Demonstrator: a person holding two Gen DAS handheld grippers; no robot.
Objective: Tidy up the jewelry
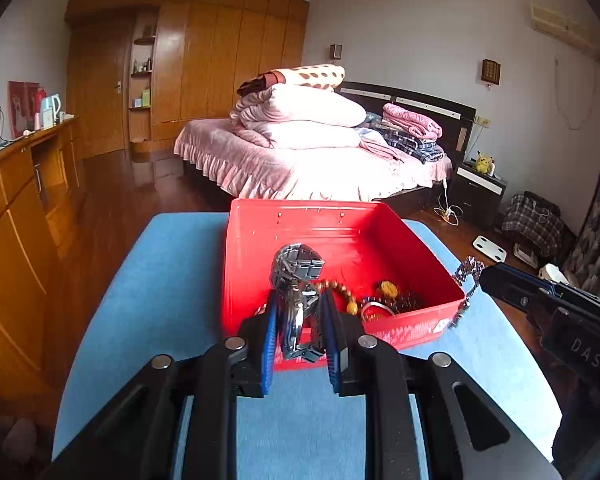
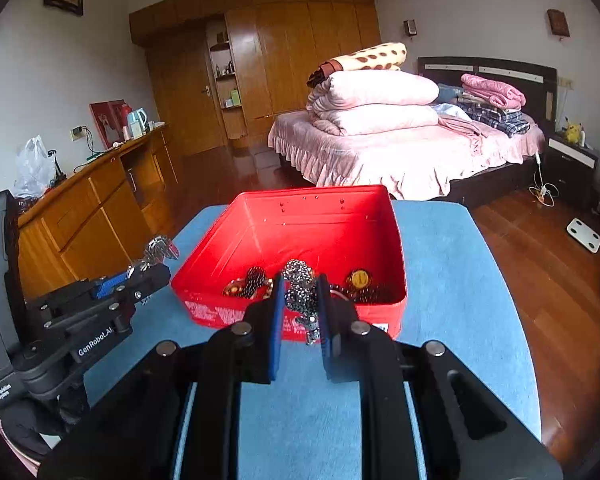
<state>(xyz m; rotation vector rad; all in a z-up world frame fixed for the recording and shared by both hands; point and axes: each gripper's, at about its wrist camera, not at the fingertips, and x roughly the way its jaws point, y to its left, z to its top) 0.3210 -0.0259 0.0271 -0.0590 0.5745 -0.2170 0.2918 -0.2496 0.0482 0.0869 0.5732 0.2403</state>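
Observation:
A red box (image 1: 319, 220) stands on the blue table top (image 1: 148, 300) and holds bead bracelets (image 1: 339, 288) and other jewelry. My left gripper (image 1: 301, 304) is shut on a silver metal watch (image 1: 298, 272), held above the box's near left corner. My right gripper (image 2: 300, 284) is shut on a sparkly silver chain (image 2: 300, 284), held above the box's (image 2: 300, 216) near wall. The right gripper also shows in the left wrist view (image 1: 473, 280), with the chain (image 1: 465, 280) hanging at the box's right corner. The left gripper with the watch (image 2: 160, 248) shows left of the box in the right wrist view.
A wooden cabinet (image 1: 20, 200) runs along the left. A bed (image 1: 307, 160) with pink bedding lies beyond the table, with wood floor (image 2: 539, 260) between and to the right. A nightstand (image 1: 477, 188) stands by the bed.

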